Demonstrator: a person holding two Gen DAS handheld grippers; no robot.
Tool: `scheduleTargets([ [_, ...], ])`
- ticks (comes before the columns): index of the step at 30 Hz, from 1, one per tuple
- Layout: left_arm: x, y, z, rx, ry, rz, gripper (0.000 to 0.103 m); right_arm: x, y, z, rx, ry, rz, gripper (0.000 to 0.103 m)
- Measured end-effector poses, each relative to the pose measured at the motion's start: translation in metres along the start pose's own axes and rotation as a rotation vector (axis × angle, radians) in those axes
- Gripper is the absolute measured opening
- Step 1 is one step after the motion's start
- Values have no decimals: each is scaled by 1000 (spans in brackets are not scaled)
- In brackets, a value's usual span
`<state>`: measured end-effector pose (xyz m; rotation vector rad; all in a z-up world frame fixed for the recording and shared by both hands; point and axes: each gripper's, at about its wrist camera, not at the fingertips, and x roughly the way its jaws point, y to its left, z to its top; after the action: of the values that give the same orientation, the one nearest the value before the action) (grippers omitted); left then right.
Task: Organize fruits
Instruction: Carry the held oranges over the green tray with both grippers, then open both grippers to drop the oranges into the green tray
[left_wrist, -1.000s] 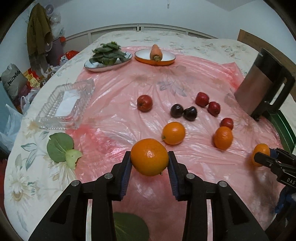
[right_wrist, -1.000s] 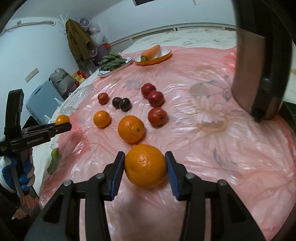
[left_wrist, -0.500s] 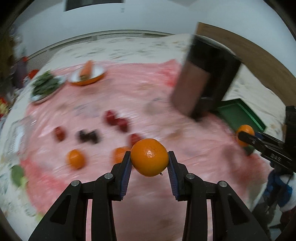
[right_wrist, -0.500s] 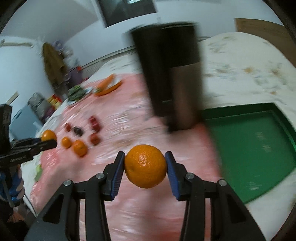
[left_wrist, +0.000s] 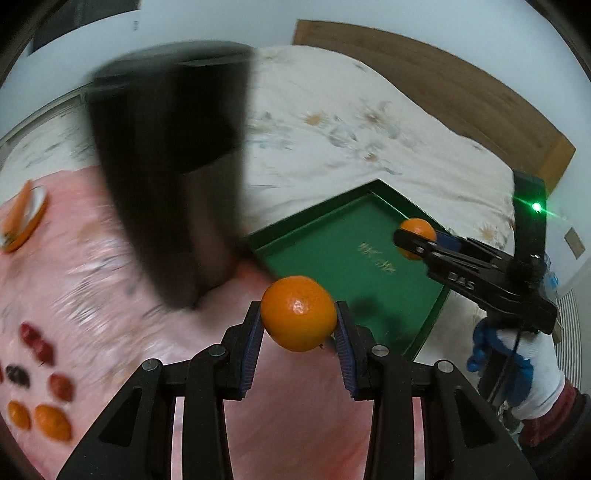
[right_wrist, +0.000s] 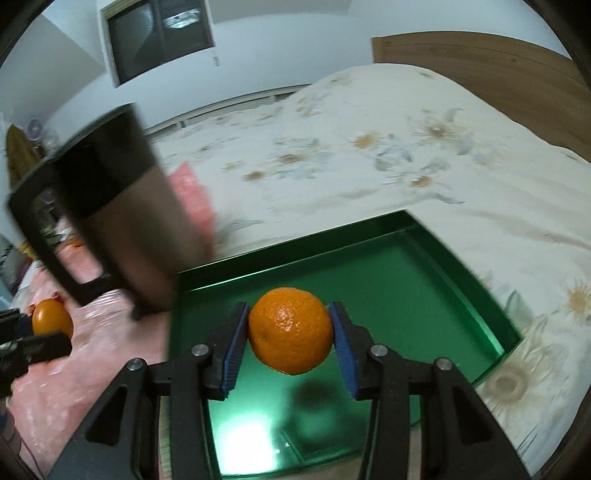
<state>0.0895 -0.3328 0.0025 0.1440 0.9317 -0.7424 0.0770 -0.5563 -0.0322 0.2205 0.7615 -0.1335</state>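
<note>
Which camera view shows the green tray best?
The right wrist view: the green tray fills the middle, most of its rim visible. In the left wrist view the tray lies farther off, partly hidden by the right claw and its orange.

An orange (left_wrist: 298, 319) sits clamped between blue pads, off the surface above pink sheeting, round, glossy, stem dimple facing the camera. A second orange (right_wrist: 290, 329), pebbly-skinned and slightly larger-looking, is likewise pinched and hangs over the green tray (right_wrist: 424, 280), its shadow on the tray floor at 6 o'clock of it. The tray is shallow, square-cornered, bare inside. On the sheeting at 8 o'clock of the first orange lie two more oranges (left_wrist: 51, 422) side by side, with blurred red fruits (left_wrist: 37, 343) and a dark fruit (left_wrist: 17, 374) just above them
</note>
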Motion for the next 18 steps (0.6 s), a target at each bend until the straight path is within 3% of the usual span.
scheduleTargets([
  [10,75,-63,10,107,114,-23,33,46,-63,2,51,47,-110,52],
  [18,109,-69,1,115,179,-8,33,57,-79,-5,68,75,-169,53],
])
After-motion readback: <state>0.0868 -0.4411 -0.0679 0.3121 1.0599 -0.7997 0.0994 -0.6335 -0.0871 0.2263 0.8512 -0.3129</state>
